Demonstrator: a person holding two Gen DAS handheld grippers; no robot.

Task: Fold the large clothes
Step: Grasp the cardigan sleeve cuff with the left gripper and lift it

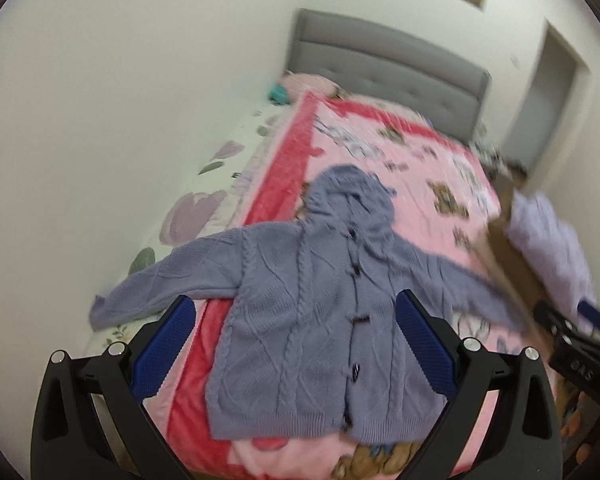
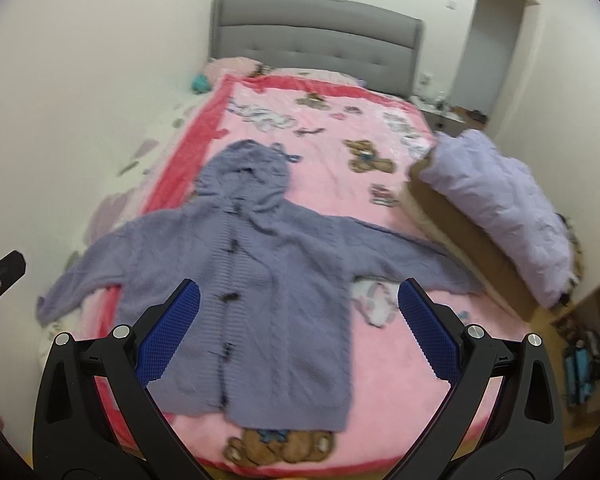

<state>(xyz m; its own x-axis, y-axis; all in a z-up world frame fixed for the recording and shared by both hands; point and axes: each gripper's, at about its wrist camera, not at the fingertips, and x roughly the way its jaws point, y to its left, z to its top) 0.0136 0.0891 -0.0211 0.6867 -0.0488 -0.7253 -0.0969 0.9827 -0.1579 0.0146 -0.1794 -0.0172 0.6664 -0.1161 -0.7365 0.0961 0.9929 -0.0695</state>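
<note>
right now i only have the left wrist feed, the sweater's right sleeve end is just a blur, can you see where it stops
Observer: Yes. In the right wrist view the sweater sleeve end lies flat on the pink blanket, short of the bed's edge.
Operator: whats that pale lump past it
Observer: A lavender quilted bundle, lying beside the bed on a wooden surface, apart from the sleeve.
Operator: right gripper open?
Observer: Yes, the right gripper is open and empty, above the sweater's lower half.
</note>
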